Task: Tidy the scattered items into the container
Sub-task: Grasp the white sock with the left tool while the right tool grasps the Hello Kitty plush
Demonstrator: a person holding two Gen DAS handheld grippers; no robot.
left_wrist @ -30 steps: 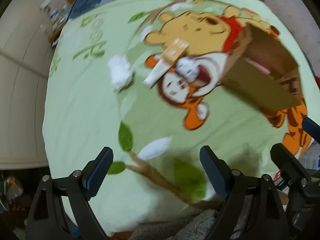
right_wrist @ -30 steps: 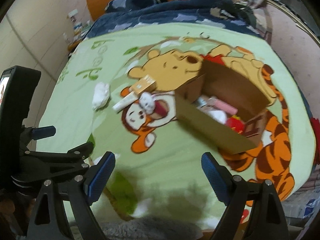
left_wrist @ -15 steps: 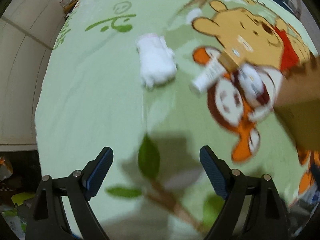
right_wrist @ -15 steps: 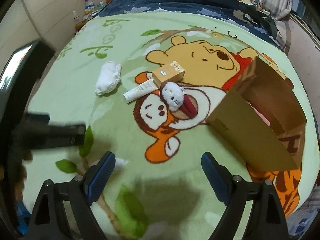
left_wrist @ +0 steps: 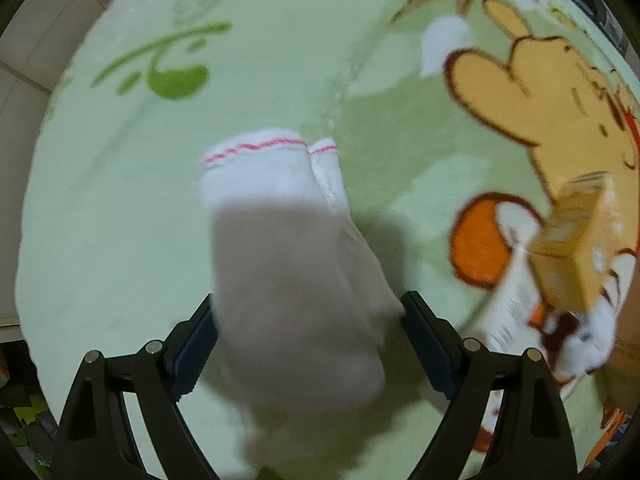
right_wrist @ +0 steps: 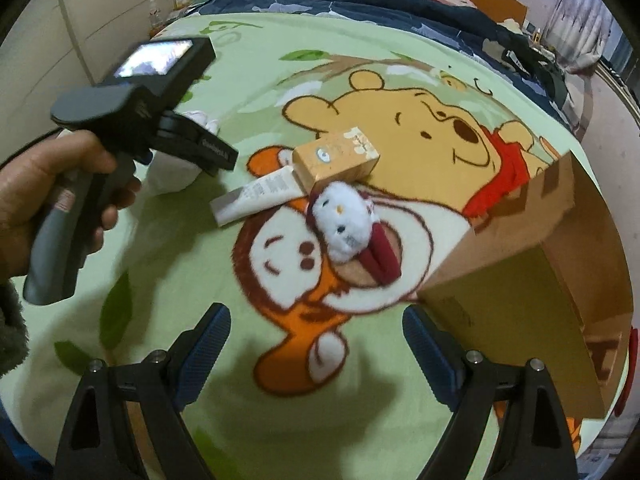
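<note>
Toward the left edge of the green cartoon blanket [right_wrist: 168,264], the left gripper [left_wrist: 308,344] is down over a pair of white socks [left_wrist: 288,240] with pink-stitched cuffs. Its fingers are spread wide with the socks lying between them; the picture is blurred, so whether the pads touch the fabric cannot be told. In the right wrist view a hand [right_wrist: 44,196] holds this gripper by its grey handle, and the socks [right_wrist: 176,168] show only partly behind it.

Near the middle of the blanket lies a white tube [right_wrist: 256,194], its far end tucked against a small orange carton [right_wrist: 336,158]. Touching the carton's near side is a white plush kitten [right_wrist: 342,222] with a dark red body.

The right gripper [right_wrist: 316,354] hangs above the blanket's near part, its claw spread and empty.

Toward the right edge stands the cardboard box [right_wrist: 532,280], open at the top, just beside the plush. Its inside cannot be seen from here. Beyond the blanket's far edge lies a dark blue duvet [right_wrist: 360,0].
</note>
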